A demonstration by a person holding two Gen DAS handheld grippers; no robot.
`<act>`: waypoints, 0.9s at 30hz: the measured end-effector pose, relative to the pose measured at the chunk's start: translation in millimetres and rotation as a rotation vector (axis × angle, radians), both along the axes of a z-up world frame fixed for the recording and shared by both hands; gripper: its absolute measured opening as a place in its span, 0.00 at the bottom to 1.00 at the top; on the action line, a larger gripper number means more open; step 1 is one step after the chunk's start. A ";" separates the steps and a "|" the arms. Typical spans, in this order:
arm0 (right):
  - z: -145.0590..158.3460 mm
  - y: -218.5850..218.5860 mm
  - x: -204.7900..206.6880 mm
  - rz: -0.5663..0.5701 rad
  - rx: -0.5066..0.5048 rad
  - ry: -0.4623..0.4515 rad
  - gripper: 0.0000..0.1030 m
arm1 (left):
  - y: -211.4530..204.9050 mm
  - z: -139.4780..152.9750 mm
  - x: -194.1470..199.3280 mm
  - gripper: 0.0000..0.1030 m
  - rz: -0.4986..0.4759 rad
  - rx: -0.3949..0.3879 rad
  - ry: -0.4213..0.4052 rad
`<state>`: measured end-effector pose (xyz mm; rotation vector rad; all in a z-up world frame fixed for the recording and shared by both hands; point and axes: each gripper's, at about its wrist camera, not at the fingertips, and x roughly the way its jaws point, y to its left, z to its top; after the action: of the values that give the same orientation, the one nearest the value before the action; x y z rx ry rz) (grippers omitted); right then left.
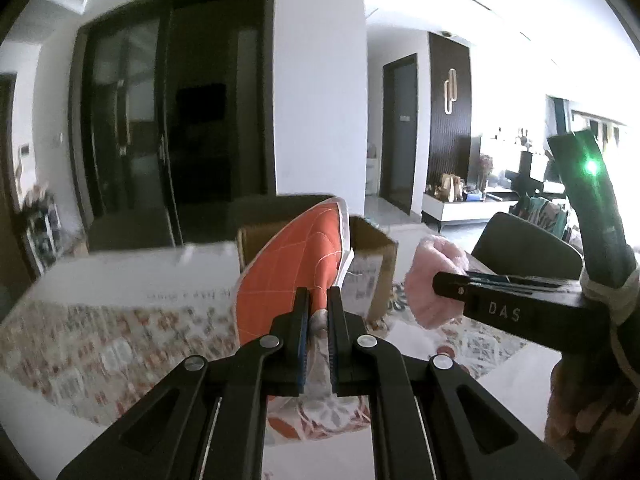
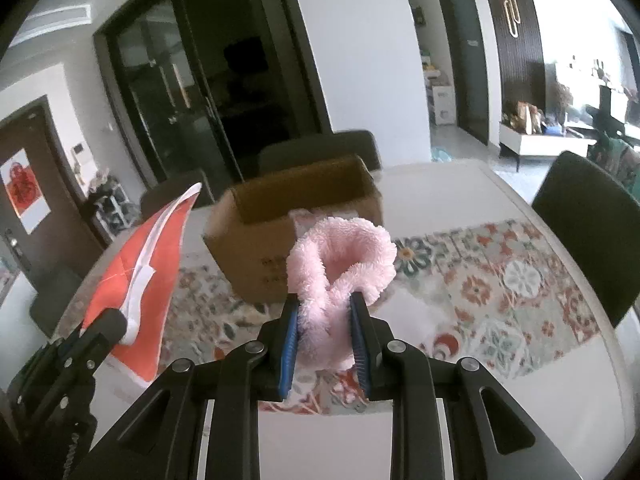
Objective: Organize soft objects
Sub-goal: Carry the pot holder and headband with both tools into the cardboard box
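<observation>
My left gripper (image 1: 319, 300) is shut on an orange quilted pot holder (image 1: 292, 264) with white trim and holds it up above the table; the pot holder also shows at the left of the right wrist view (image 2: 136, 276). My right gripper (image 2: 325, 304) is shut on a fluffy pink cloth (image 2: 340, 260) and holds it above the table; the cloth also shows in the left wrist view (image 1: 432, 280). An open cardboard box (image 2: 296, 216) stands on the table just beyond both grippers.
A patterned floral mat (image 2: 500, 280) covers the white table (image 2: 440, 176). Dark chairs stand at the far side (image 2: 320, 148) and at the right (image 2: 588, 220). Dark glass doors are behind.
</observation>
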<state>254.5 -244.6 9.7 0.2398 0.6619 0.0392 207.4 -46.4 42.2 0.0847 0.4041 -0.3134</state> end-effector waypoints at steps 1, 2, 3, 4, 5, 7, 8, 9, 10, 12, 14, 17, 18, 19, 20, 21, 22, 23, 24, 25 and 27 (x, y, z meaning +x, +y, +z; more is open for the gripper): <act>4.4 0.9 2.2 0.004 -0.001 -0.006 0.25 | 0.1 4.7 3.1 0.10 -0.006 0.012 -0.012; 10.0 2.0 4.8 0.008 -0.006 -0.014 0.25 | 0.4 8.2 5.2 0.10 -0.015 0.018 -0.020; 17.1 4.1 8.6 0.014 -0.016 -0.025 0.25 | 0.5 11.5 8.9 0.10 -0.018 0.024 -0.028; 21.9 5.3 11.7 0.018 -0.027 -0.033 0.25 | 0.8 14.8 12.4 0.10 -0.014 0.032 -0.035; 28.1 6.6 16.4 0.022 -0.040 -0.039 0.25 | 1.8 19.2 18.3 0.10 -0.015 0.033 -0.039; 37.9 8.7 23.1 0.032 -0.050 -0.051 0.25 | 2.7 24.2 27.4 0.10 -0.015 0.029 -0.035; 43.0 11.0 28.3 0.042 -0.058 -0.056 0.25 | 3.4 27.8 33.6 0.10 -0.018 0.024 -0.030; 48.6 12.9 33.8 0.046 -0.069 -0.063 0.25 | 3.8 31.2 39.2 0.10 -0.022 0.018 -0.024; 52.8 14.4 38.3 0.052 -0.078 -0.069 0.25 | 3.7 33.2 46.3 0.10 -0.024 0.015 -0.018; 62.4 17.2 48.2 0.058 -0.094 -0.080 0.25 | 3.7 37.8 59.9 0.10 -0.023 0.011 -0.010; 70.3 20.0 57.7 0.067 -0.108 -0.092 0.25 | 3.5 42.0 75.9 0.10 -0.031 0.005 0.004; 79.6 22.7 77.5 0.081 -0.124 -0.100 0.25 | 1.8 47.1 99.7 0.10 -0.046 -0.004 0.028; 81.3 23.3 82.0 0.085 -0.125 -0.099 0.25 | 0.6 48.8 108.0 0.10 -0.052 -0.007 0.034; 82.5 23.5 91.2 0.088 -0.127 -0.093 0.25 | -0.4 49.2 116.5 0.10 -0.056 -0.009 0.043; 82.8 23.5 98.5 0.091 -0.126 -0.087 0.25 | -2.1 49.6 126.1 0.10 -0.057 -0.005 0.051; 82.2 23.2 108.2 0.097 -0.122 -0.078 0.25 | -3.7 49.7 134.4 0.10 -0.060 -0.001 0.056; 81.3 22.8 115.0 0.099 -0.120 -0.072 0.25 | -5.8 48.5 145.0 0.10 -0.062 0.005 0.062; 79.6 22.4 124.2 0.103 -0.122 -0.063 0.25 | -7.5 46.6 154.1 0.10 -0.062 0.012 0.069; 77.6 21.8 131.5 0.104 -0.127 -0.055 0.25 | -8.8 44.8 159.9 0.10 -0.062 0.017 0.075; 74.5 21.1 138.5 0.106 -0.133 -0.053 0.25 | -11.7 42.0 170.3 0.10 -0.067 0.023 0.091; 69.5 20.6 153.8 0.108 -0.148 -0.034 0.25 | -15.7 34.0 186.9 0.10 -0.077 0.025 0.121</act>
<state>408.3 -224.1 79.2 0.0602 0.6398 0.0970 394.3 -62.1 76.3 0.1066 0.5256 -0.3906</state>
